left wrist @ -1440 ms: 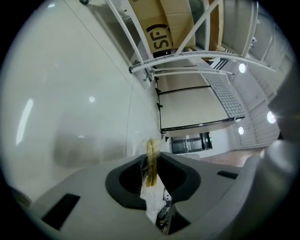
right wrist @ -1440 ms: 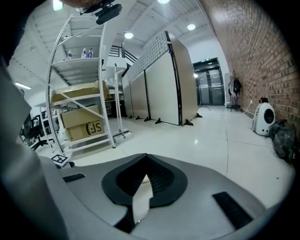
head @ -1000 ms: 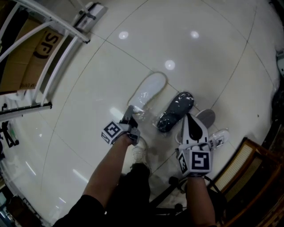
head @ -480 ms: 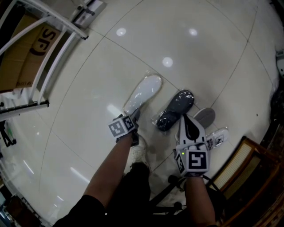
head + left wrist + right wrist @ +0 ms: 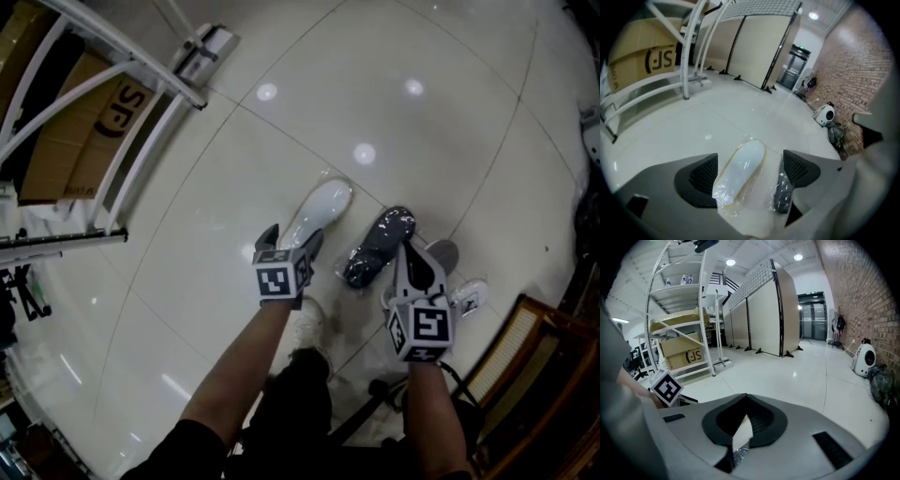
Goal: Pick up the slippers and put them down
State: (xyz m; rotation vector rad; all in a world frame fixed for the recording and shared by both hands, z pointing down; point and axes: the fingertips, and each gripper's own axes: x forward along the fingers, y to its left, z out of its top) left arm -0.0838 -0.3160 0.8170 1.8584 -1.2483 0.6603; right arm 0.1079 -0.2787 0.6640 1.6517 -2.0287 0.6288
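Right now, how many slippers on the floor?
2 for sure: a white slipper ahead of the left claw, a dark slipper beside it. A grey shape and a pale bagged item by the right claw may be more, partly hidden.

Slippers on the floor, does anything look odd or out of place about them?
Nothing is spilled or damaged. The one oddity is that they do not match: the white slipper and the dark grey slipper lie side by side, each wrapped in crinkled clear plastic.
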